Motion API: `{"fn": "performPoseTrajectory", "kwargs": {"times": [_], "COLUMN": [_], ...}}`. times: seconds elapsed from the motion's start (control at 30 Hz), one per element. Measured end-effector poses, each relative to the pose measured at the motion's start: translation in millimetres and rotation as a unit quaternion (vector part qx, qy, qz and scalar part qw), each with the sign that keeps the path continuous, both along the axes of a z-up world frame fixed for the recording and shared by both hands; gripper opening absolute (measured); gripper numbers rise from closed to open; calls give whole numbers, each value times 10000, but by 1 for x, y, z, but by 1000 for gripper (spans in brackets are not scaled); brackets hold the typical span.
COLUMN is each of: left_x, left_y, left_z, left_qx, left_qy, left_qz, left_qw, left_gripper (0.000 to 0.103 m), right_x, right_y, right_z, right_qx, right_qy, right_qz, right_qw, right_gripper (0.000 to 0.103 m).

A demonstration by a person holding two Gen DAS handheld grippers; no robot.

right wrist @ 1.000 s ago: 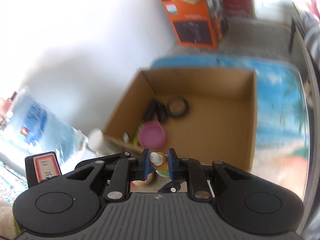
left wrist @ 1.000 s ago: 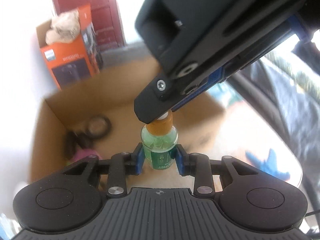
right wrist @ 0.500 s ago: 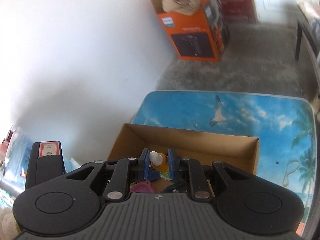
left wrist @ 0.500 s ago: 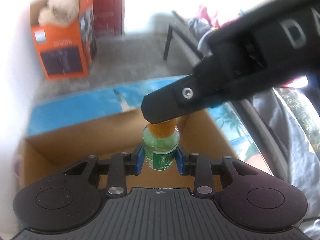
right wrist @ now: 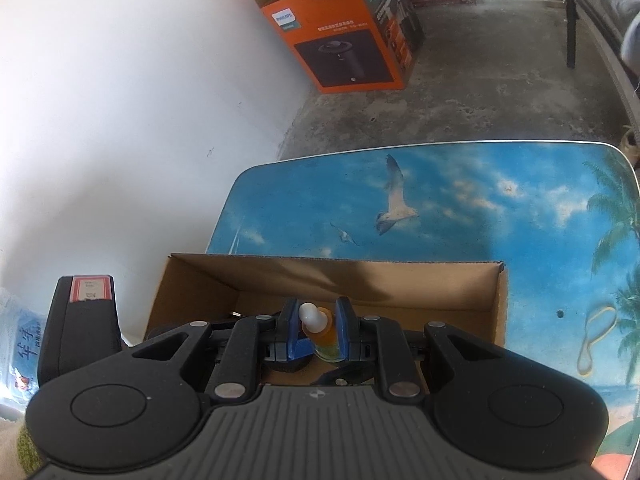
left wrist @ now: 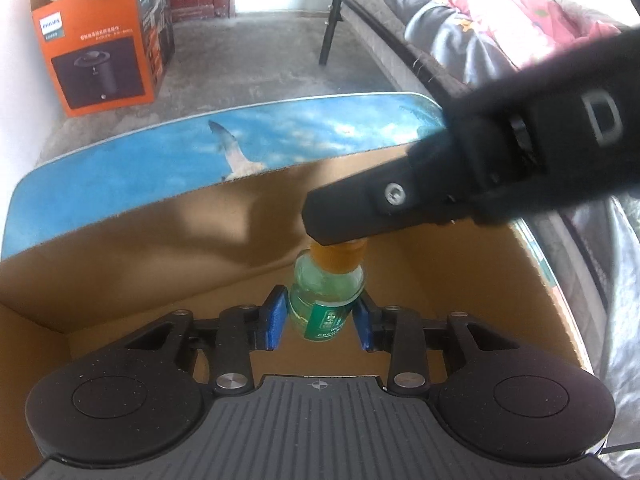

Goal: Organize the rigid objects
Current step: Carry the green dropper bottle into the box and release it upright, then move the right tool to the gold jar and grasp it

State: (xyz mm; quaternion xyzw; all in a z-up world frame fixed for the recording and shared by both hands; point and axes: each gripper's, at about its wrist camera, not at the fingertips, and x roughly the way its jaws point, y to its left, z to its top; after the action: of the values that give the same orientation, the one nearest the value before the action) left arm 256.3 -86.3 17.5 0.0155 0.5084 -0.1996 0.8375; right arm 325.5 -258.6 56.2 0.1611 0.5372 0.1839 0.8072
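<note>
A small green bottle (left wrist: pixel 326 304) with an orange cap (left wrist: pixel 340 258) hangs tilted over the inside of an open cardboard box (left wrist: pixel 160 240). The jaws of my left gripper (left wrist: pixel 320 322) are opening: its blue pads flank the bottle's body with a thin gap on each side. My right gripper (left wrist: pixel 324 234) reaches in from the upper right and is shut on the cap. In the right wrist view the white nozzle and orange cap (right wrist: pixel 320 330) sit pinched between the pads of the right gripper (right wrist: pixel 318 328), above the box (right wrist: pixel 360 280).
The box rests on a blue table (right wrist: pixel 440 200) printed with sky, a seagull and palms. An orange appliance box (left wrist: pixel 100 60) stands on the concrete floor by the white wall. A bench with heaped clothes (left wrist: pixel 480 20) runs along the right. A water jug (right wrist: pixel 20 340) is at the left.
Both grippers have carried the bottle toward the box's far wall and lower. The items on the box floor have left view. The left pads have parted a little and the bottle now tilts.
</note>
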Motion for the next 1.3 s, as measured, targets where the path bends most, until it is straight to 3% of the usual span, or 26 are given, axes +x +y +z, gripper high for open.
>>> {"fn": "performPoseTrajectory", "kwargs": {"times": [0.17, 0.27, 0.47, 0.63, 0.77, 0.83, 0.9, 0.97, 1.13, 1.3], "left_x": [0, -1, -2, -12, -33, -52, -72, -93, -149, -192], "left_y": [0, 0, 4, 13, 27, 35, 43, 48, 63, 70], "left_z": [-14, -14, -10, 11, 39, 57, 72, 84, 97, 85], "left_qx": [-7, -18, -30, -112, -324, -491, -617, -686, -840, -633], "left_qy": [115, 89, 51, -123, -369, -547, -727, -832, -771, -659], "left_qz": [-16, 10, 200, 343, 534, 692, 836, 1003, 1395, 1528], "left_qw": [9999, 10000, 9998, 9993, 9974, 9949, 9919, 9891, 9836, 9840], "left_gripper": [35, 48, 57, 67, 71, 76, 78, 81, 82, 84], "right_x": [-6, -8, -15, -28, -59, -84, -113, -142, -200, -228], "right_y": [3, 5, 7, 1, -13, -20, -24, -26, -27, -22], "right_z": [-11, -17, -15, 8, 43, 62, 76, 86, 78, 46], "right_qx": [-105, -128, -190, -162, 75, 181, 220, 183, 129, 215], "right_qy": [31, 82, 59, -168, -477, -664, -813, -914, -491, 130], "right_qz": [3, 35, 76, -27, -342, -508, -632, -723, -873, -942], "right_qw": [9999, 9999, 9998, 9997, 9982, 9963, 9944, 9930, 9949, 9952], "right_gripper": [20, 21, 22, 23, 24, 28, 54, 59, 59, 59]}}
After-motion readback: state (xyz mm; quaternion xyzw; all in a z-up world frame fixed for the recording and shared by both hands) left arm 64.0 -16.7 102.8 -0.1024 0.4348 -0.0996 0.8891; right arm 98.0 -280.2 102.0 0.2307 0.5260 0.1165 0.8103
